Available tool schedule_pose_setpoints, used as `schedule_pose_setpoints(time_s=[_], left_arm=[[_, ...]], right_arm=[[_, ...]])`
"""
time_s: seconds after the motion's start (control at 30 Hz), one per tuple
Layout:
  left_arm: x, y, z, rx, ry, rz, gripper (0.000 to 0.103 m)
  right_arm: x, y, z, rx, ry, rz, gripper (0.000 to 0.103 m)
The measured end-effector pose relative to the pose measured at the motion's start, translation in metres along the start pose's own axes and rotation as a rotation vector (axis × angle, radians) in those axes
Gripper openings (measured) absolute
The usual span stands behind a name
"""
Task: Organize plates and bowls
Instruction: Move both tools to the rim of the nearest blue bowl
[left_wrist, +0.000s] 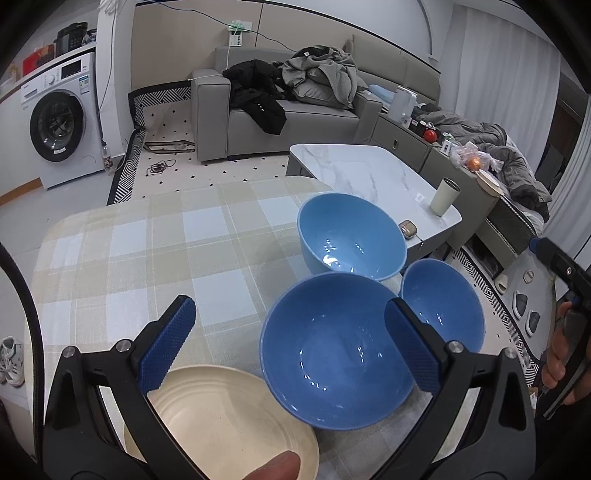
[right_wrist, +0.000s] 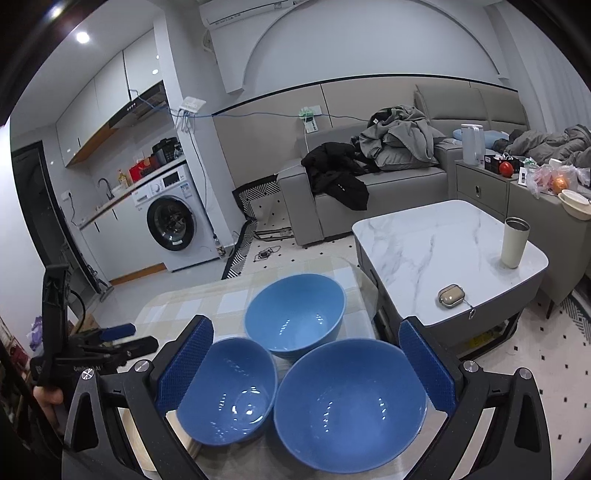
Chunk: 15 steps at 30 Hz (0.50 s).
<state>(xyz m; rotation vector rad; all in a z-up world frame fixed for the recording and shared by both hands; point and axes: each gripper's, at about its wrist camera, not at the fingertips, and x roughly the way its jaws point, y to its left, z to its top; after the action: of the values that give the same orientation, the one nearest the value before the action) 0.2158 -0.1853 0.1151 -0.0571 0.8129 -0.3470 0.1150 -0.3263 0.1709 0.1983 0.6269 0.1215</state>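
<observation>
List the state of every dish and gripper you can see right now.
Left hand-held gripper: open, holding nothing.
Right hand-held gripper: open, holding nothing.
Light blue bowl: upright, empty.
Middle bowl: upright, empty.
Small bowl: upright, empty.
Cream plate: flat on the table, empty.

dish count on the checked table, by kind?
Blue bowls: 3 — far bowl, near bowl, right bowl
Cream plates: 1 — plate
Total: 4
</observation>
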Motion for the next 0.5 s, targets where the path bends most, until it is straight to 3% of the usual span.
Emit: schedule_pose_setpoints(time_s=[0.5], left_arm=[[0.060, 0.004, 0.034, -0.027, 0.056, 0.021, 0.102]], right_arm=[[0.053, -0.016, 0.014, -0.005, 0.036, -0.038, 0.102]])
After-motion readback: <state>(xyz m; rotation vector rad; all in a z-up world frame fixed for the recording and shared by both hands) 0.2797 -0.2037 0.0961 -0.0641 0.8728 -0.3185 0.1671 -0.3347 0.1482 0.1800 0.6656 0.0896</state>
